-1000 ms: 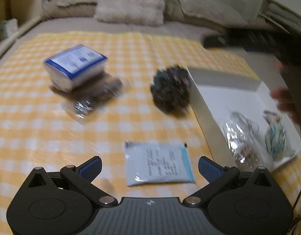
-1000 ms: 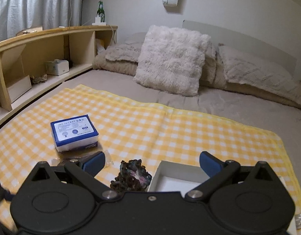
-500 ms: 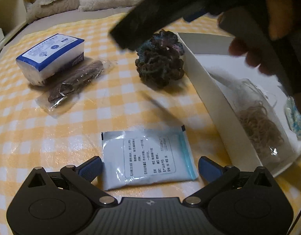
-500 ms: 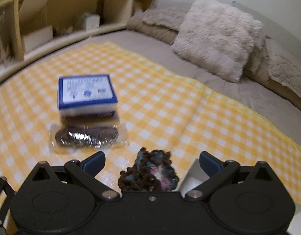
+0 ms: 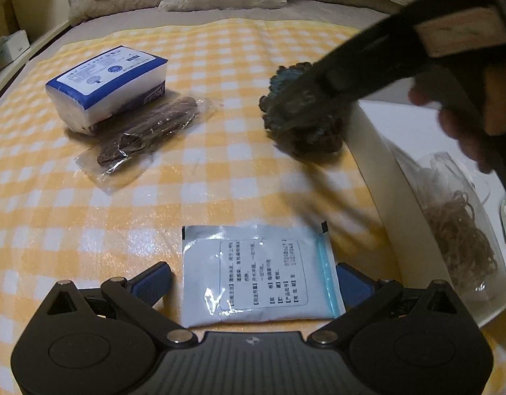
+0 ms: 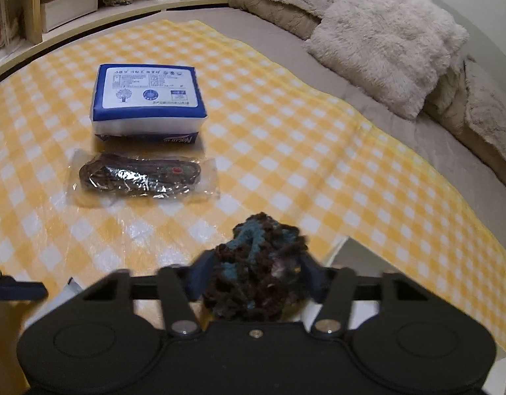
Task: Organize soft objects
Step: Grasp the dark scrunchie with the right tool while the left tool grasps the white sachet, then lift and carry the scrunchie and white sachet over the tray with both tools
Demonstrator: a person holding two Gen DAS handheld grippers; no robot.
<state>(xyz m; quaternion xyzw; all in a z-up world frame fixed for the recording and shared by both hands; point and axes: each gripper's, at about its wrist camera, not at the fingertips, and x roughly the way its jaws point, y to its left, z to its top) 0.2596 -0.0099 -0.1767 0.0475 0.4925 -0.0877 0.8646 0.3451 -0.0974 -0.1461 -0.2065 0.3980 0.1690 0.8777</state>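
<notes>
Left wrist view: checked cloth [image 5: 220,171] spans the bed; white box [image 5: 378,151] cut off at right, its bagged contents hard to make out. Only here: a flat sachet [image 5: 259,273] between the wide-spread left gripper [image 5: 253,279]. Right wrist view alone shows the right gripper [image 6: 253,273] closing on the yarn ball [image 6: 256,263], dark brown with teal, probably pinched though blurred. Ball sits on cloth against the box wall.
</notes>
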